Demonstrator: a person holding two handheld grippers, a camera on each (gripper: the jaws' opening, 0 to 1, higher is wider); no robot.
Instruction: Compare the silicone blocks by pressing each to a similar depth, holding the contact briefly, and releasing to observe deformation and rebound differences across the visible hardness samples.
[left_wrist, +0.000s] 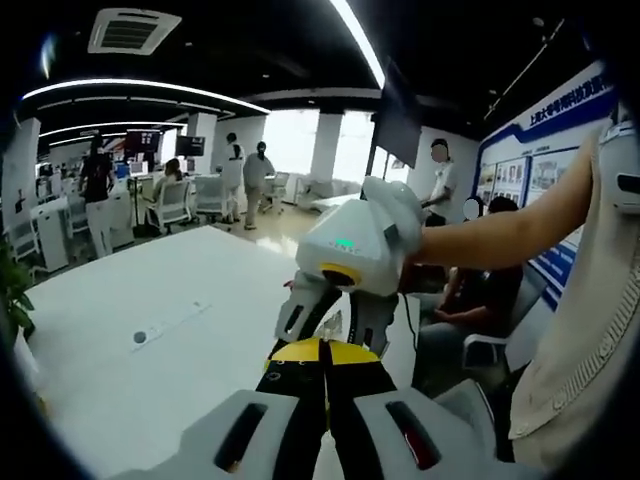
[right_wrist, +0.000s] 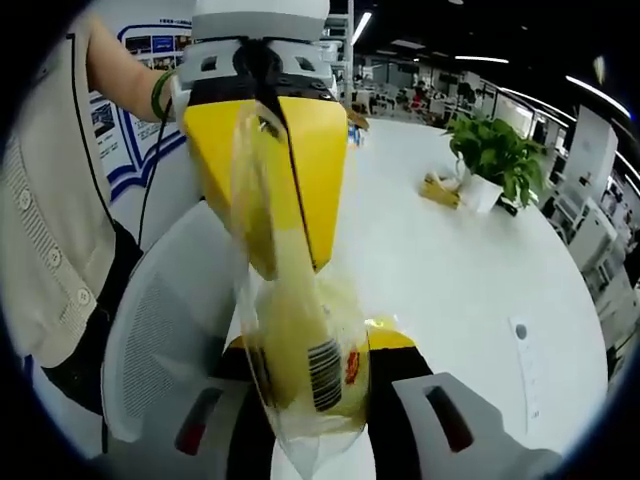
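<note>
A clear plastic bag (right_wrist: 300, 345) with a barcode label and a pale yellow block inside hangs between my two grippers. In the right gripper view my right gripper (right_wrist: 315, 350) has its yellow-tipped jaws against both sides of the bag's lower part. My left gripper (right_wrist: 288, 262) comes down from the top, its yellow jaws pinched on the bag's upper edge. In the left gripper view my left gripper (left_wrist: 322, 347) is shut, with a bit of the bag (left_wrist: 331, 324) just ahead. The white right gripper (left_wrist: 334, 335) faces it, held by a person's bare arm (left_wrist: 500, 235).
A large white table (left_wrist: 120, 300) lies below, with a small round socket (left_wrist: 140, 337) in it. A potted plant (right_wrist: 495, 150) stands on the table (right_wrist: 450, 260). A white mesh chair (right_wrist: 160, 340) is beside me. A seated person (left_wrist: 470, 300) and several standing people are nearby.
</note>
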